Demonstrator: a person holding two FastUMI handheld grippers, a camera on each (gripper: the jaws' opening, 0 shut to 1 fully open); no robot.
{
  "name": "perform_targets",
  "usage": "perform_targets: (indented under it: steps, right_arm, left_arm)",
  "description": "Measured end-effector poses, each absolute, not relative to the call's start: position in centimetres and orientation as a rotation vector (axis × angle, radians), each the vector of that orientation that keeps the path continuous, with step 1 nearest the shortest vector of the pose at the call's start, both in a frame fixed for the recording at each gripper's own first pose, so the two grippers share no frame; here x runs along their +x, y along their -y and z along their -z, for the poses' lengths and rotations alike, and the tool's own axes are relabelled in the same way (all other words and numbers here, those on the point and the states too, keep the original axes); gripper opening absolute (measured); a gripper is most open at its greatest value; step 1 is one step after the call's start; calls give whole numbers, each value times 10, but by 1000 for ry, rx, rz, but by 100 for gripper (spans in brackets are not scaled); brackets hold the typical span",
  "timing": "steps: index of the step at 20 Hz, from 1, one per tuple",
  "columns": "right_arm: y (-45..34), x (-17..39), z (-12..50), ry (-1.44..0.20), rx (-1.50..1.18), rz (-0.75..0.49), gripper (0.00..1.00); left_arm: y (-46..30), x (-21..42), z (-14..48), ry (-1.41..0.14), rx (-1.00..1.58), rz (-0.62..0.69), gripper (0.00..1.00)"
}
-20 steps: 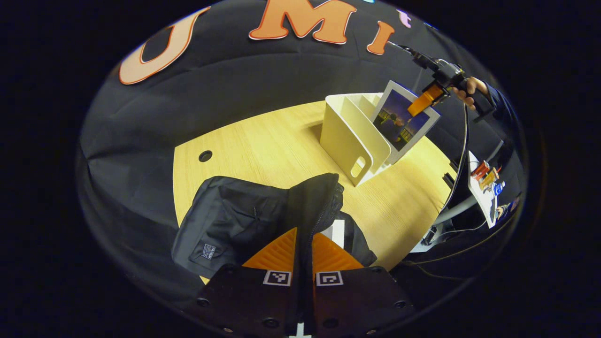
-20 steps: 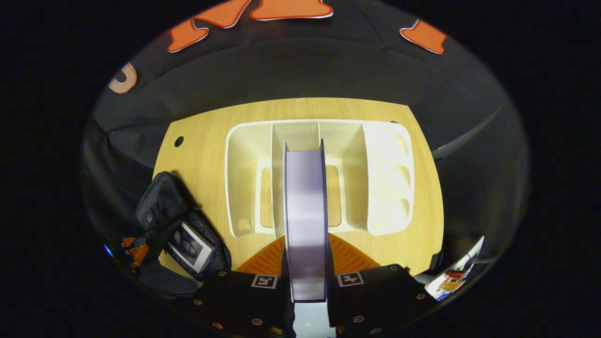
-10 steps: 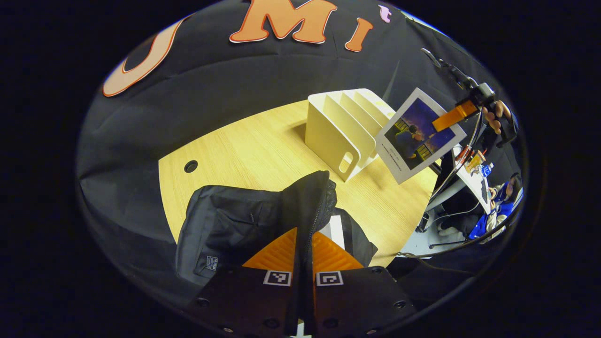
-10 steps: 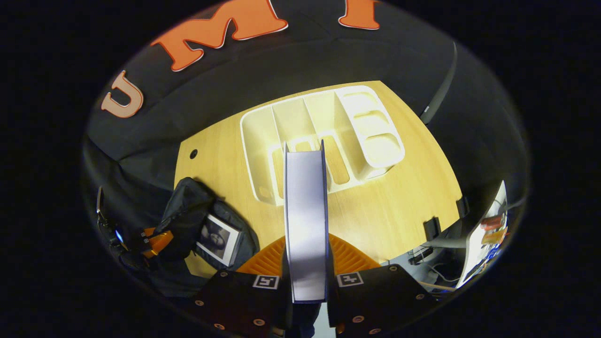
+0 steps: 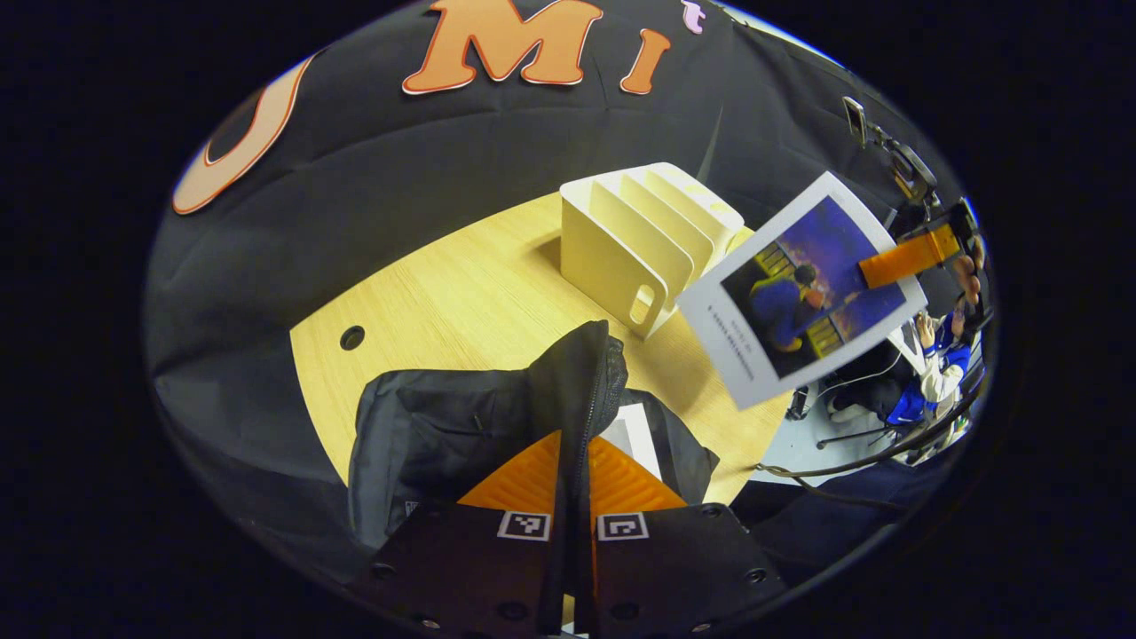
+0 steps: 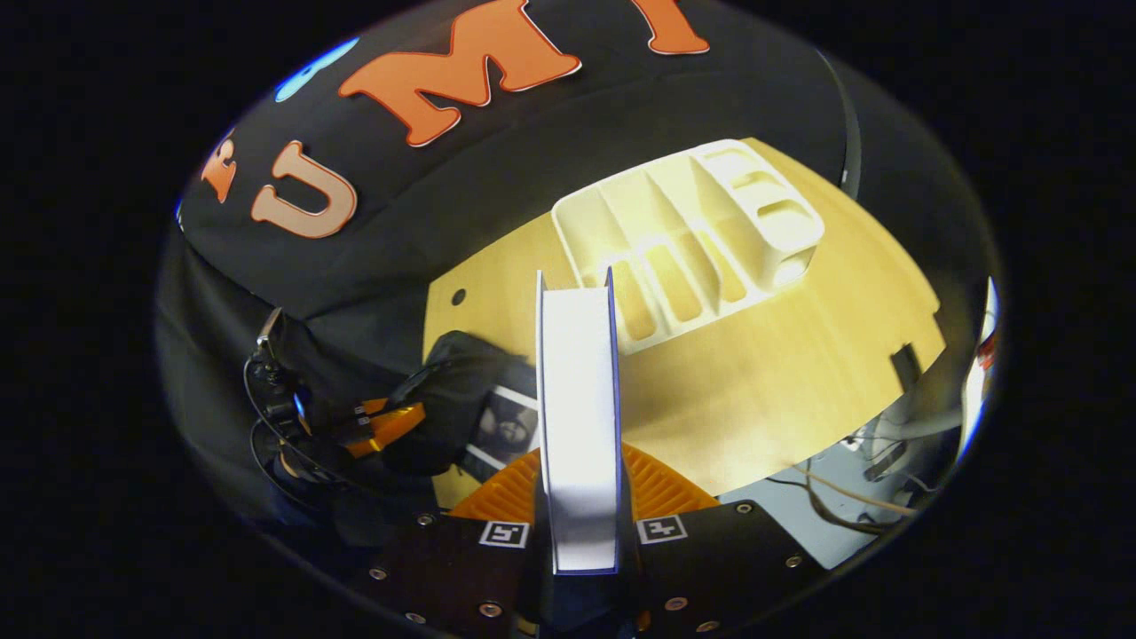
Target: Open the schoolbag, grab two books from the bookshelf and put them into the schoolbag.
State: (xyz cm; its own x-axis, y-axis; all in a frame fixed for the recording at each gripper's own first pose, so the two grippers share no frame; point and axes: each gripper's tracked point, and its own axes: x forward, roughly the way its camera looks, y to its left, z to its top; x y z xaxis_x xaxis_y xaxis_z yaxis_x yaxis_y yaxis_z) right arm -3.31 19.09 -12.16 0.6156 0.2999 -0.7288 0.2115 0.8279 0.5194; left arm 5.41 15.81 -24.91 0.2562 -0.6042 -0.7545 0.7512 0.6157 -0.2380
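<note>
Two books are in play: one book [image 6: 579, 417] is clamped edge-on between my right fingers [image 6: 657, 484], held in the air above the desk [image 6: 763, 355], its page block facing the right gripper view; in the left gripper view its cover shows a purple-blue picture with a white border, tilted, well clear of the bookshelf. The other book [image 6: 506, 426] lies inside the open schoolbag [image 5: 444, 426], its grey cover picture showing through the mouth in the right gripper view and a white corner of it showing in the left gripper view. My left fingers [image 5: 524, 475] are pressed together on the raised zipper edge of the schoolbag, holding the flap up so the mouth stays agape. The schoolbag sits on the near left part of the desk. The white bookshelf [image 5: 643, 244] stands farther back on the desk, its slots bare, apart from both the schoolbag and the held book. My right gripper [image 5: 923, 253] grips the held book at its upper corner.
</note>
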Motion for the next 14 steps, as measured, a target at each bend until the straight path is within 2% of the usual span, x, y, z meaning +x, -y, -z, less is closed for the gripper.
perform_targets:
  steps: [8, 14]
  right_arm:
    - [-289, -9, 174, -912, 889, -222, 29]
    - [-338, 28, 221, -864, 1058, -269, 29]
  left_arm:
    - [-164, 76, 219, -887, 132, 917, 5]
    - [-153, 67, 210, -872, 89, 929, 5]
